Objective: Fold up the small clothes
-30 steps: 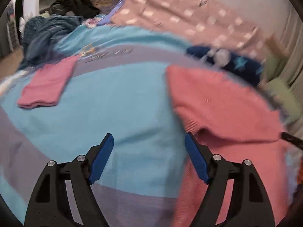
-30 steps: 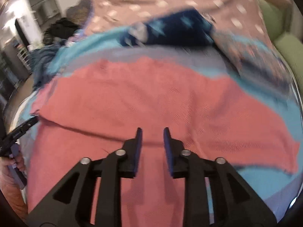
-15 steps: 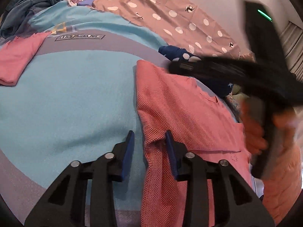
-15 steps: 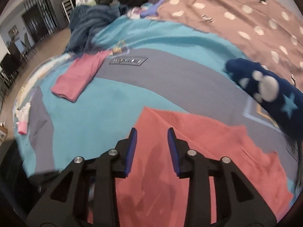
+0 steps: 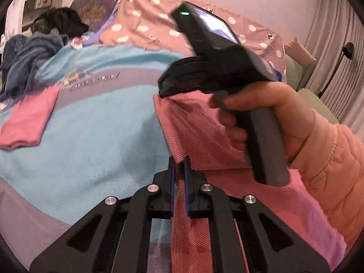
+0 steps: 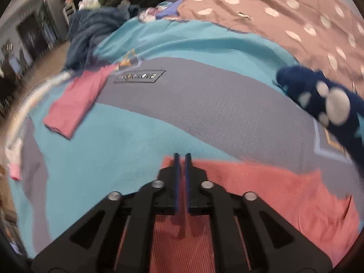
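A coral-pink knit garment (image 5: 200, 132) lies spread on the teal and grey bedspread (image 5: 97, 125). My left gripper (image 5: 179, 161) is closing its jaws on the garment's near edge, and a strip of the cloth runs between the blue pads. A person's hand (image 5: 268, 104) in a peach sleeve holds my right gripper (image 5: 161, 91) at the garment's far corner. In the right wrist view the right gripper (image 6: 181, 157) is closing its jaws at that corner of the garment (image 6: 261, 186), with cloth showing in the narrow gap.
A folded pink garment (image 6: 75, 104) rests on the bedspread to the left. A navy piece with white spots and a star (image 6: 323, 100) lies at the right. A dark blue heap (image 5: 25, 54) and black clothes (image 5: 61, 22) sit at the far left, before a dotted brown cover (image 6: 284, 11).
Both grippers' jaws have narrowed from apart to nearly together. The right gripper swept left across the garment to its far corner. The left gripper slid onto the garment's near edge.
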`<state>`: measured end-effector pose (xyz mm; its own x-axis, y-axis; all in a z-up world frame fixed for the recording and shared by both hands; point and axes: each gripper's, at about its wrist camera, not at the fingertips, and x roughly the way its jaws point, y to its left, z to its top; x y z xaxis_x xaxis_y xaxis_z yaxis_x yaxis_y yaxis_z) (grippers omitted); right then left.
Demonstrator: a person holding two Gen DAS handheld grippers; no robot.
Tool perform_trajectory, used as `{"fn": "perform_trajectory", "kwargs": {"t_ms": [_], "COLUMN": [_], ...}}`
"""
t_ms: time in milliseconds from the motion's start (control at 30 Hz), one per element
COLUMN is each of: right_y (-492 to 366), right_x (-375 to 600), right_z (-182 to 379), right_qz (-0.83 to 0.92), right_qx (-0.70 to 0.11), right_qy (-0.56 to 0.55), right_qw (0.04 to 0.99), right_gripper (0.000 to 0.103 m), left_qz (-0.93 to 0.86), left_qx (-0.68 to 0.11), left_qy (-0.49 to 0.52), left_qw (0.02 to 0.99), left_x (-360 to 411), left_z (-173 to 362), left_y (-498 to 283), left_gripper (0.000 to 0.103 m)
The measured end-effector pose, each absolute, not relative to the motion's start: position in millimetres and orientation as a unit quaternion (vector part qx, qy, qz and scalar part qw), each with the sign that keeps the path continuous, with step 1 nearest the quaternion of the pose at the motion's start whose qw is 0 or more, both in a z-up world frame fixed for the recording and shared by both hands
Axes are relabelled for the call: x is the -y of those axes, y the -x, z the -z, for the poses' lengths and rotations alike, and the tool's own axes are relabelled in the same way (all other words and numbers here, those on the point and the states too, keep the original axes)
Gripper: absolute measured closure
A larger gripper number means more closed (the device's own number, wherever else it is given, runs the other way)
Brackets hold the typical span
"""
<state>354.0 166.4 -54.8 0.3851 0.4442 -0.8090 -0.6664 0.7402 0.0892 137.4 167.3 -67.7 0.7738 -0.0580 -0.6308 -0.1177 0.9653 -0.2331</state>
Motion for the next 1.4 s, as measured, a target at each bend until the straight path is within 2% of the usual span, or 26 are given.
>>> {"fn": "perform_trajectory", "kwargs": {"t_ms": [67,100,167,200,267,333,467,533,600,733,900,1167,1233,1400], "right_y": [-348.7,-343.5,-328.4,-323.4,-310.1,-294.1,-257.5,-234.8,-218.9,-185.9,-174.7,-205.4,-213.6,-228.4], "right_x": [-137.8,-121.3,-66.1,-48.3,15.7,85.9,207.6,268.0,310.5,392.8,443.7,509.7,528.0,556.6], "right_z": [42.0,34.9,22.4,20.4,17.5,19.5,38.0,47.7,55.3,74.1,97.1,142.5,149.4,169.1], "right_qz": [-0.336,-0.334,-0.314,-0.307,-0.272,-0.211,-0.099,-0.050,-0.016,0.034,0.052,0.074,0.093,0.089], "right_qx": [-0.429,-0.420,-0.400,-0.399,-0.396,-0.390,-0.402,-0.409,-0.407,-0.383,-0.360,-0.368,-0.357,-0.336], "right_qy": [0.098,0.090,0.071,0.063,0.025,-0.025,-0.099,-0.155,-0.208,-0.349,-0.425,-0.509,-0.521,-0.558], "right_qw": [0.833,0.839,0.858,0.862,0.876,0.896,0.905,0.898,0.889,0.855,0.829,0.774,0.770,0.753], "right_gripper": [0.076,0.072,0.066,0.065,0.056,0.050,0.049,0.049,0.049,0.049,0.046,0.043,0.044,0.044], "left_qz": [-0.016,-0.017,-0.022,-0.026,-0.033,-0.041,-0.051,-0.052,-0.050,-0.020,0.019,0.027,0.027,0.021], "left_qx": [-0.323,-0.315,-0.307,-0.303,-0.296,-0.288,-0.276,-0.280,-0.274,-0.276,-0.316,-0.367,-0.374,-0.390], "left_qy": [0.130,0.128,0.123,0.119,0.108,0.091,0.054,0.046,0.042,0.047,0.052,0.038,0.035,0.049], "left_qw": [0.937,0.940,0.943,0.945,0.948,0.952,0.958,0.957,0.959,0.960,0.947,0.929,0.926,0.919], "left_x": [-169.3,-169.4,-169.0,-168.1,-164.7,-159.9,-148.6,-143.2,-134.9,-113.2,-83.2,-33.2,-25.2,-18.2], "left_z": [64.3,62.3,59.0,56.8,52.5,47.2,37.2,31.8,22.0,3.7,-4.2,13.6,15.7,21.8], "left_y": [-132.0,-128.9,-125.4,-123.4,-123.2,-123.6,-122.4,-124.2,-122.5,-124.2,-142.4,-152.5,-154.4,-169.1], "left_gripper": [0.095,0.095,0.084,0.076,0.068,0.056,0.051,0.042,0.041,0.034,0.034,0.032,0.025,0.020]}}
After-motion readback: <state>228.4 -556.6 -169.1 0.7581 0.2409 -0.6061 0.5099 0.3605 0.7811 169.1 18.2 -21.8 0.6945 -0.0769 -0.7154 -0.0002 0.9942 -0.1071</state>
